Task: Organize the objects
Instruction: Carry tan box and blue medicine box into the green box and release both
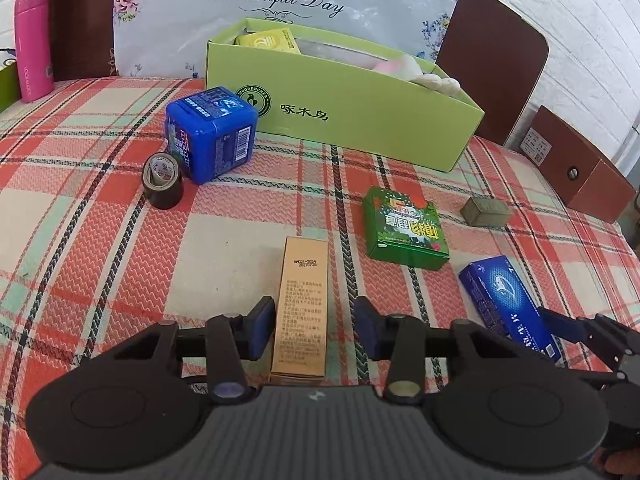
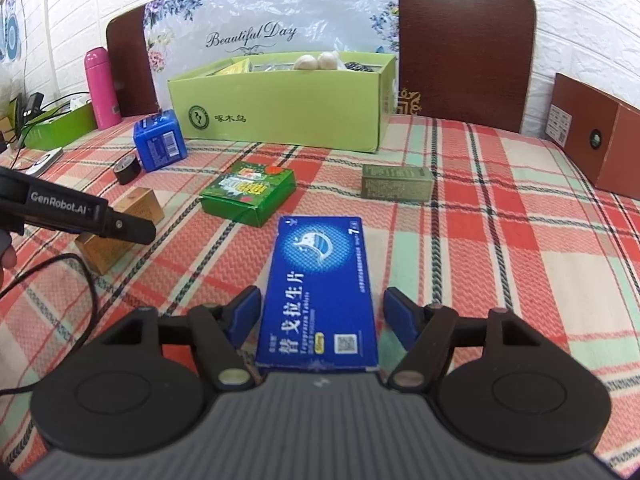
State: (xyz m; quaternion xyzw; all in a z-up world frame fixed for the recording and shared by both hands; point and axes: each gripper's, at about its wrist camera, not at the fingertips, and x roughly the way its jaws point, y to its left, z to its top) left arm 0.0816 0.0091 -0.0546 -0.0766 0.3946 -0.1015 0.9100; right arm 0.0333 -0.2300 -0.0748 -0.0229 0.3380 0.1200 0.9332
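Flanking green carton: blue tin, tape roll.

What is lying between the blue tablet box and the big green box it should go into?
The small green carton lies on the cloth between the blue tablet box and the big green box, slightly left of the straight line.
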